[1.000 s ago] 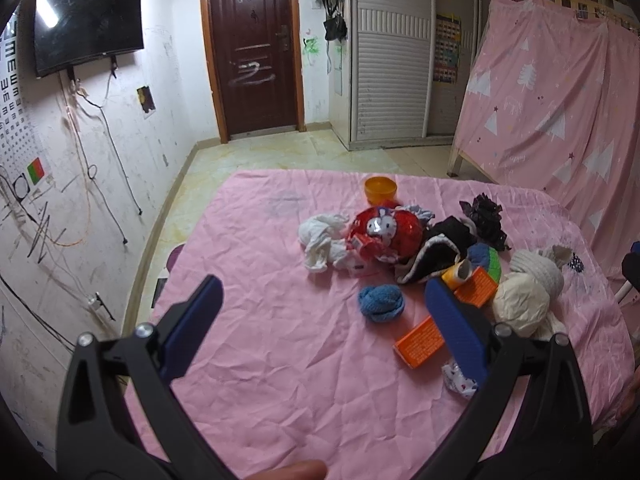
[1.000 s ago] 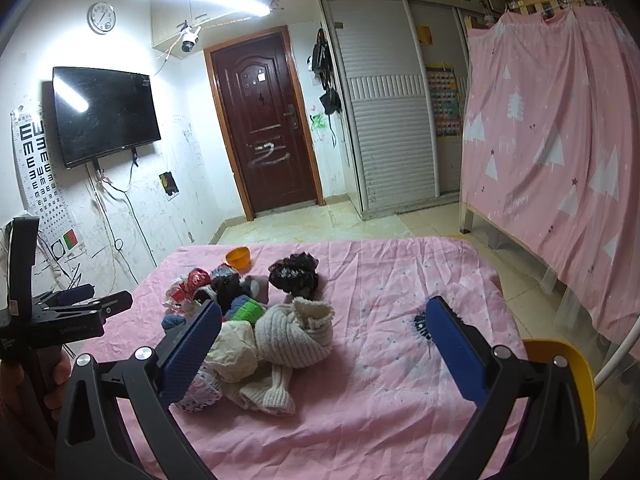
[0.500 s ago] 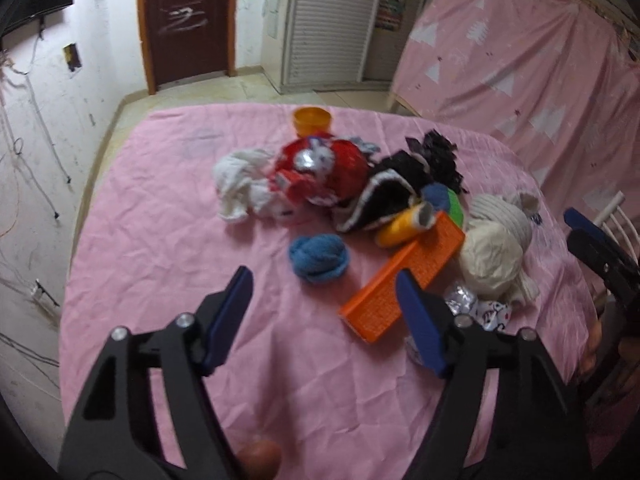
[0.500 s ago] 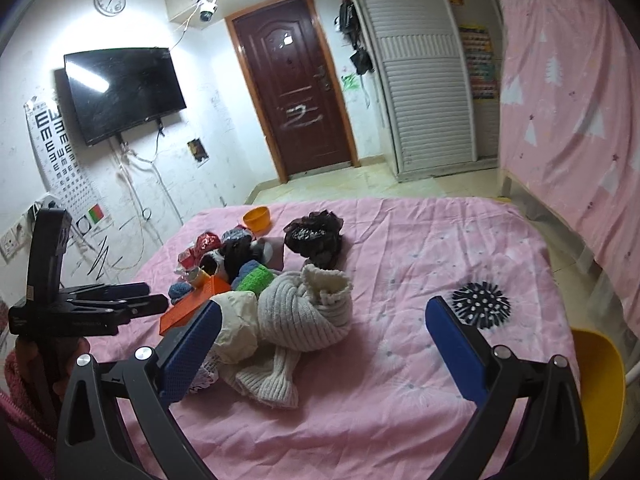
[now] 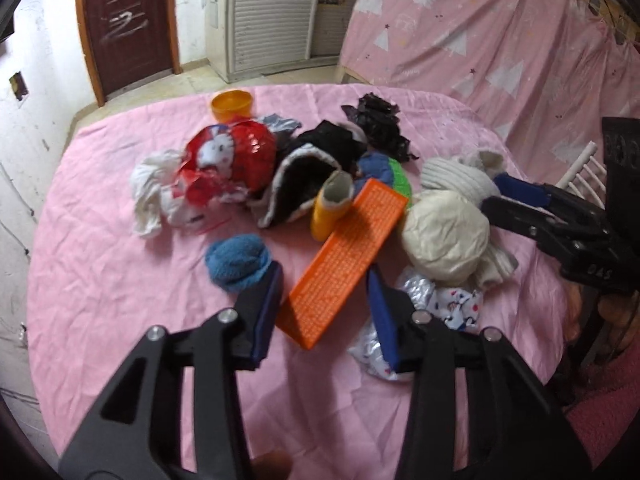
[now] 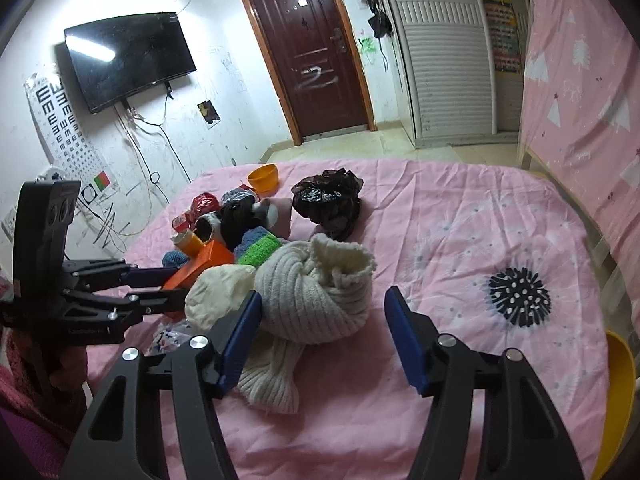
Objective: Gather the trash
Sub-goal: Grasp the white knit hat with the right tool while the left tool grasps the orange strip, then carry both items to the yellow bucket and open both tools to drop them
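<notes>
Orange bowl [image 5: 232,105] at pile's far edge, interior hidden, left tool [image 5: 325,312] straddling orange box [image 5: 345,256]

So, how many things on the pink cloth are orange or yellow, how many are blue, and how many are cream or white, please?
Orange or yellow: 3 (orange bowl, orange box, yellow tube)
Blue: 1 clearly (blue knit ball)
Cream or white: 3 (cream ball, cream knit hat, white rag)
Total: 7
</notes>
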`<control>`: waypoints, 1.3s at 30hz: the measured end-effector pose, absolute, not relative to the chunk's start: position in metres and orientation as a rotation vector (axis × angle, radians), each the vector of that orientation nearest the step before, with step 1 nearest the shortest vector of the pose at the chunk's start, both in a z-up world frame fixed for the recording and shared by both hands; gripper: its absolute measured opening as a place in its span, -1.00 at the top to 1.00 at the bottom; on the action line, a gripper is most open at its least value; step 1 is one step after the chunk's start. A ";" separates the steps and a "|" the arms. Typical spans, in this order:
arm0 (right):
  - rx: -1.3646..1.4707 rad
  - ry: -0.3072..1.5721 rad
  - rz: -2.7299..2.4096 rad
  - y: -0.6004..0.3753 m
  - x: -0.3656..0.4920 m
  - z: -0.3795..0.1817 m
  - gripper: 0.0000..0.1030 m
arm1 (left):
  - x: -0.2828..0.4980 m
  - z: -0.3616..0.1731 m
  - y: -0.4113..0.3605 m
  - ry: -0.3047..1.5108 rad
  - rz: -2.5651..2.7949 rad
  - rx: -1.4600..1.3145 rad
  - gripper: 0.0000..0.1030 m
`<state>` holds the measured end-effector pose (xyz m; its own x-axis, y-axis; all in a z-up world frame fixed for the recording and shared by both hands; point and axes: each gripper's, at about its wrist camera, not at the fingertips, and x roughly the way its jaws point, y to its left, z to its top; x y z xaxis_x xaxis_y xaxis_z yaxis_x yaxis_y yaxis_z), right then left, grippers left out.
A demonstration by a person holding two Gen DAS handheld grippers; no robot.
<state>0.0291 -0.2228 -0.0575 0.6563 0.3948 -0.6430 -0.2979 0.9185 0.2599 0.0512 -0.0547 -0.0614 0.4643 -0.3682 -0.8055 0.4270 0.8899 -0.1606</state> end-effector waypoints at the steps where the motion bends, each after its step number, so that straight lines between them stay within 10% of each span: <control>1: 0.154 0.769 0.402 -0.223 0.033 -0.058 -0.11 | 0.054 -0.064 -0.057 0.980 -0.511 0.062 0.21; 14: 0.224 0.767 0.458 -0.223 0.043 -0.059 0.05 | 0.040 -0.060 -0.057 0.955 -0.555 0.009 0.58; 39: 0.362 0.461 0.034 -0.409 -0.045 -0.016 0.04 | 0.032 0.030 -0.210 0.790 -0.731 0.157 0.58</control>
